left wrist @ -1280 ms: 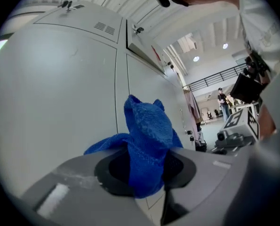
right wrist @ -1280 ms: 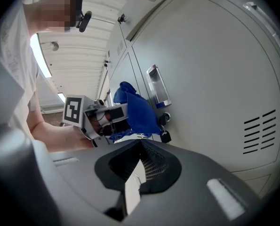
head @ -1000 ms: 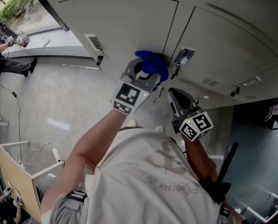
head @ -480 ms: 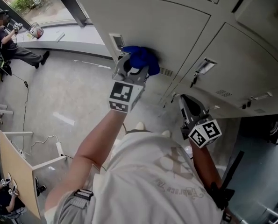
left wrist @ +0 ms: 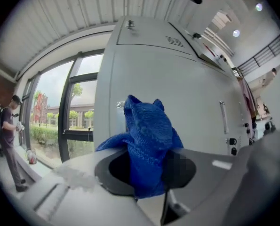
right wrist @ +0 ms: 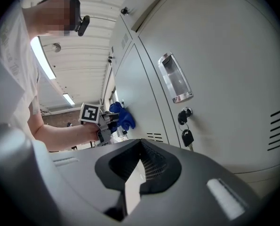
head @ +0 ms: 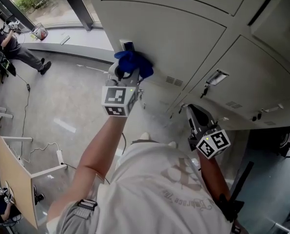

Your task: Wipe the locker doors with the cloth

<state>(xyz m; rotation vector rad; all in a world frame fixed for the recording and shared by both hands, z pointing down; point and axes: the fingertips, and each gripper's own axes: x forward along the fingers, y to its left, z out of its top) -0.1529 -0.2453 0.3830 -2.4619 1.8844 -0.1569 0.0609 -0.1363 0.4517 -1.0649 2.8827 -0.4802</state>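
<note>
Blue cloth point(head: 131, 63) bunched against locker door point(head: 183, 38), door's handle plate point(head: 126, 45) mostly covered by it, cloth's lower end lost btwn jaws – left gripper point(head: 127, 73) clamped on cloth, right gripper point(right wrist: 139, 171) closed w/ nothing in it, near next door's lock & key point(right wrist: 187, 137).

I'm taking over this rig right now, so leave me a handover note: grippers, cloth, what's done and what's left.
Left gripper: shut on the cloth, which is pressed to a locker door by its handle.
Right gripper: shut, empty, held low by the next door.
Done: no telling which doors are wiped.
Left: wipe the doors.
</note>
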